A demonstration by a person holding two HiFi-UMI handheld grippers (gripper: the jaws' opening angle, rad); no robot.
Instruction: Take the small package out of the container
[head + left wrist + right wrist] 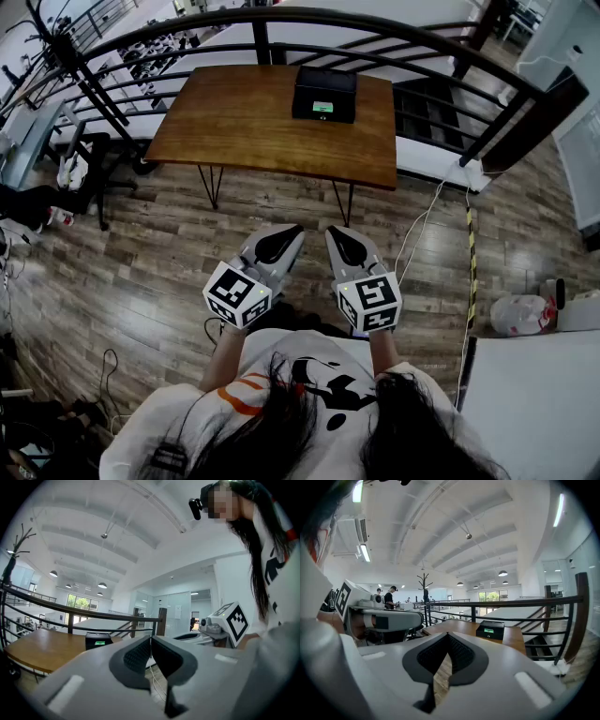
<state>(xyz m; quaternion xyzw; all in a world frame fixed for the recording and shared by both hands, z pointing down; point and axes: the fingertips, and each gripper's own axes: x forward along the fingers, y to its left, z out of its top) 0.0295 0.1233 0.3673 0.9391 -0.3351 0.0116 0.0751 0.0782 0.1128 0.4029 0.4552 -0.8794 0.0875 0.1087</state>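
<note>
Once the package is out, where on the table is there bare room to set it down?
The table is bare wood left of the black container, out to its left edge, and along the near strip in front of it. The only crowded spot is the far right part, where the container sits by the railing.

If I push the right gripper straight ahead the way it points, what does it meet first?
Likely the wooden table, near its front edge, though depth is unclear. The black container sits to the right of that line.
</note>
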